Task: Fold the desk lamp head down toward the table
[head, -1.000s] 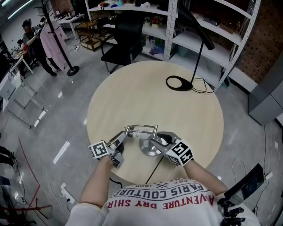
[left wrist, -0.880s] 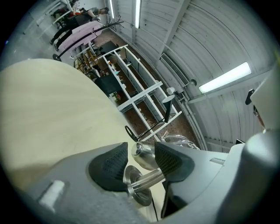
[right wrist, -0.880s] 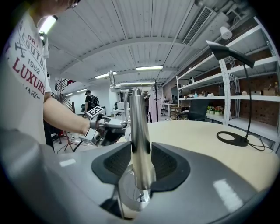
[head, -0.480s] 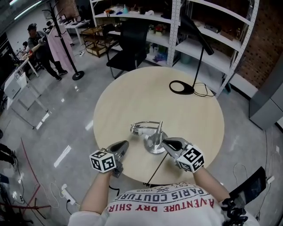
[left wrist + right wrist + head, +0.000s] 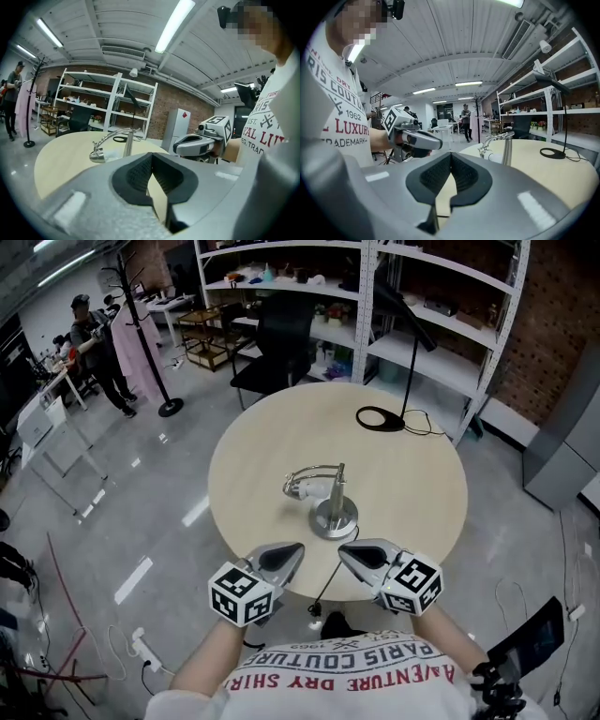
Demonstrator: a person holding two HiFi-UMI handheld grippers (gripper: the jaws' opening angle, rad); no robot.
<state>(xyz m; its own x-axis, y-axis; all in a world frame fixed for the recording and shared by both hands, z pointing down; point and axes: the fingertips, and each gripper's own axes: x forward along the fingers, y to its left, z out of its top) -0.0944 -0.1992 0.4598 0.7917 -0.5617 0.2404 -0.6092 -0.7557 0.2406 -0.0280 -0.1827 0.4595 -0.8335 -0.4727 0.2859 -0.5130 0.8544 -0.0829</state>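
The silver desk lamp [image 5: 335,519] stands on the round wooden table [image 5: 412,493]. Its curved arm bends over to the left and its head [image 5: 305,489] hangs low over the tabletop. My left gripper [image 5: 298,549] and right gripper [image 5: 341,551] hover side by side at the table's near edge, short of the lamp and apart from it. Both have just been closing and are now shut, with nothing between the pads. In the left gripper view the lamp [image 5: 112,140] lies beyond my shut left gripper [image 5: 151,161]. In the right gripper view the lamp [image 5: 501,140] stands past my right gripper [image 5: 451,161].
A black lamp with a ring base [image 5: 380,418] and its cord stands at the table's far side. The silver lamp's cable [image 5: 328,592] drops over the near edge. Behind the table are a black chair [image 5: 272,343] and shelving [image 5: 441,324]. People stand by a coat rack [image 5: 141,334] at far left.
Both grippers let go of the lamp, drew back toward the person past the table's near edge, and closed. The left gripper also rolled. The lamp stays with its head down.
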